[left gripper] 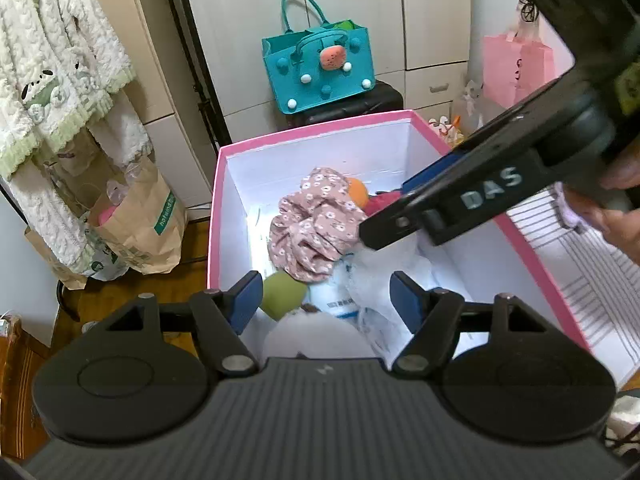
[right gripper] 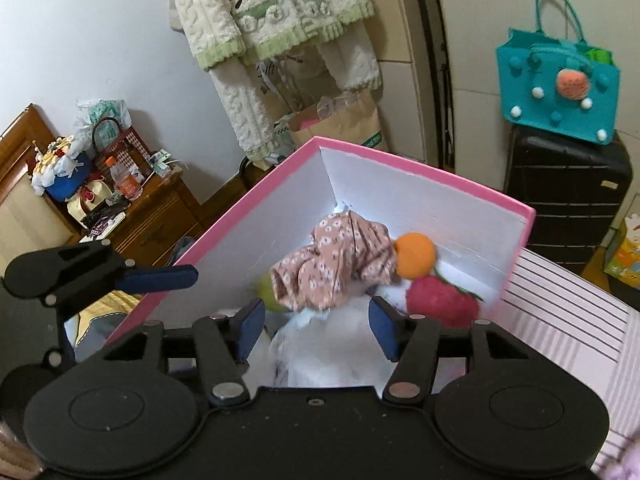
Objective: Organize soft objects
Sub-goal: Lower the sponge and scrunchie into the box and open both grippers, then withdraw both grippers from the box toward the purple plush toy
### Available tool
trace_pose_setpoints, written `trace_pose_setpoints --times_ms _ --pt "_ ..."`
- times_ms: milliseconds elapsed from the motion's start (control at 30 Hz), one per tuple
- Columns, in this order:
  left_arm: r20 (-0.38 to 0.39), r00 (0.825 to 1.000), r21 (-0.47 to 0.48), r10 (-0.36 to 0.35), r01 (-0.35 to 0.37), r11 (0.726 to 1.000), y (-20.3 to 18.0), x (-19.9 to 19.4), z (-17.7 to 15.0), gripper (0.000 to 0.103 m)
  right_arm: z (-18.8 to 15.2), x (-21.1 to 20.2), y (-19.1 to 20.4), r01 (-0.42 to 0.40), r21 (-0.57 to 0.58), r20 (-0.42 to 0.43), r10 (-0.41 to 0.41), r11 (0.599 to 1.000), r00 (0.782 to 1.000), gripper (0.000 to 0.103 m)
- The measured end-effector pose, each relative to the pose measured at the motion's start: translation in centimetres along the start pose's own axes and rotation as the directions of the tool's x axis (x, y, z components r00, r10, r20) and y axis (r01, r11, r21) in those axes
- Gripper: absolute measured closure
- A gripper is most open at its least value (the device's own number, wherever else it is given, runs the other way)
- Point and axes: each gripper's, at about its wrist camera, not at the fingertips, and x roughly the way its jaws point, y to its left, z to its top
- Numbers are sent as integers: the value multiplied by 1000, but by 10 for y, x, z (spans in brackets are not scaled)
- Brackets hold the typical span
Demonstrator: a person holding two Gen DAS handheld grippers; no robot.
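A pink box with white inner walls (left gripper: 320, 128) (right gripper: 400, 164) holds soft things: a pink floral cloth (left gripper: 312, 224) (right gripper: 336, 268), an orange ball (left gripper: 358, 192) (right gripper: 415, 255), a red plush strawberry (right gripper: 440, 300), a green plush (left gripper: 282, 294) (right gripper: 266, 292) and white plastic-wrapped items (left gripper: 376, 280) (right gripper: 320, 356). My left gripper (left gripper: 326, 300) is open and empty above the box's near side. My right gripper (right gripper: 316, 324) is open and empty over the box; it reaches in from the right in the left wrist view (left gripper: 400, 216).
A teal felt bag (left gripper: 320, 68) (right gripper: 560, 84) sits on a black suitcase (right gripper: 568, 196). Paper bags (left gripper: 132, 216) and hanging white robes (right gripper: 272, 12) stand left of the box. A wooden dresser (right gripper: 152, 216) holds clutter. A striped pink sheet (right gripper: 568, 320) lies to the right.
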Motion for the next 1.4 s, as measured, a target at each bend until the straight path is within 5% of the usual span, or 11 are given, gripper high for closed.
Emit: trace_pose_setpoints --times_ms 500,633,1000,1400 --pt "8 1000 10 4 -4 1000 -19 -52 -7 23 -38 -89 33 56 -103 99 -45 993 994 40" --pt "24 1000 15 11 -12 1000 -25 -68 -8 6 -48 -107 38 65 -114 122 -51 991 991 40" --pt "35 999 83 10 -13 996 -58 -98 -18 6 -77 -152 39 88 -92 143 -74 992 987 36" --pt "33 992 151 -125 119 981 -101 -131 -27 6 -121 -195 32 131 -82 192 -113 988 975 34"
